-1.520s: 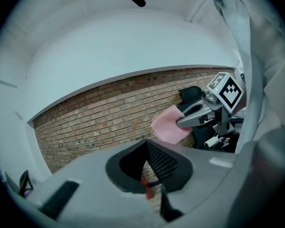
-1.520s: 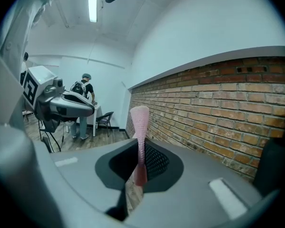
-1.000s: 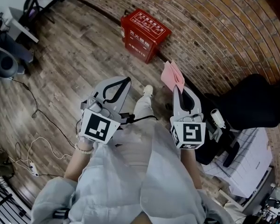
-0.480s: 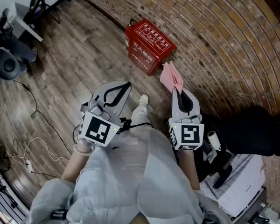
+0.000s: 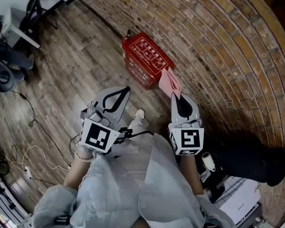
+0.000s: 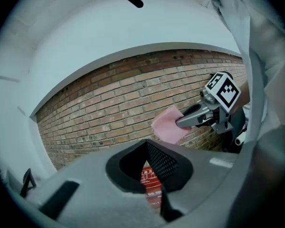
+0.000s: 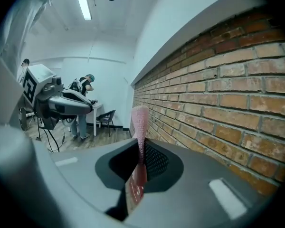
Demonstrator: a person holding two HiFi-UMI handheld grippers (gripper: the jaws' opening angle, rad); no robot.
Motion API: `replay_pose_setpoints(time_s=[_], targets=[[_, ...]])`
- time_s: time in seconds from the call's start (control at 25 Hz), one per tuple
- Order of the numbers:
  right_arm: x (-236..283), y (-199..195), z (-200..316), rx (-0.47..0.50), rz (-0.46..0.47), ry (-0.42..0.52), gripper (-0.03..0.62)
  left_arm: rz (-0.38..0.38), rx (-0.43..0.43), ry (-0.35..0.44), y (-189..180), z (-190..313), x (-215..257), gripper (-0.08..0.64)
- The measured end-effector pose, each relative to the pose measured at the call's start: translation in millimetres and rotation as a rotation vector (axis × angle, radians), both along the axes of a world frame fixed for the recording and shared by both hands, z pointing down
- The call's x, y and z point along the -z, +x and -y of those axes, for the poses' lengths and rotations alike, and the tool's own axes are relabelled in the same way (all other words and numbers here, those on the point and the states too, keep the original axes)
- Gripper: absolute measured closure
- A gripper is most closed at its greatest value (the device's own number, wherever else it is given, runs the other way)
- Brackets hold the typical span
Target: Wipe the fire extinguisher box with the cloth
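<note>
Red box (image 5: 145,59), white print on lid, on wood floor (image 5: 76,65) by brick wall (image 5: 218,37). Pink cloth (image 5: 169,82) hangs edge-on, pinched in right gripper (image 5: 177,97) jaws, nr box corner.

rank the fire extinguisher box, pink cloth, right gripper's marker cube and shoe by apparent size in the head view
1. fire extinguisher box
2-3. right marker cube and cloth: about alike; the cube is nearer the camera, so unranked
4. shoe
</note>
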State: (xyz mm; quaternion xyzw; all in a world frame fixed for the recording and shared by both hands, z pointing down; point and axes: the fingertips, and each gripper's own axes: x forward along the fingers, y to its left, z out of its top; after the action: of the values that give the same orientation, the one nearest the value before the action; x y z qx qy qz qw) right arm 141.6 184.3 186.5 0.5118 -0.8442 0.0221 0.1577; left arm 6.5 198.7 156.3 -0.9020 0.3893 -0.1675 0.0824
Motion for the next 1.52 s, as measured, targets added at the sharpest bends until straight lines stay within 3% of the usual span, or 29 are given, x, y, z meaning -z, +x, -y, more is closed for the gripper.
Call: replay_pose_setpoints(time_s=[0.36,1.12,1.52], targets=[[7,15,77,0.056,-0.014,0.001,0.571,-0.007,0.058,0.03,14,80,11,0.565],[-7,34,115,0.042,-0.017,-0.025,0.572,0.002,0.068,0.011,25,116,7,0.565],[-18,19,140,0.018,-0.026,-0.06,0.572,-0.002,0.043,-0.021,10,147,-4,0.565]])
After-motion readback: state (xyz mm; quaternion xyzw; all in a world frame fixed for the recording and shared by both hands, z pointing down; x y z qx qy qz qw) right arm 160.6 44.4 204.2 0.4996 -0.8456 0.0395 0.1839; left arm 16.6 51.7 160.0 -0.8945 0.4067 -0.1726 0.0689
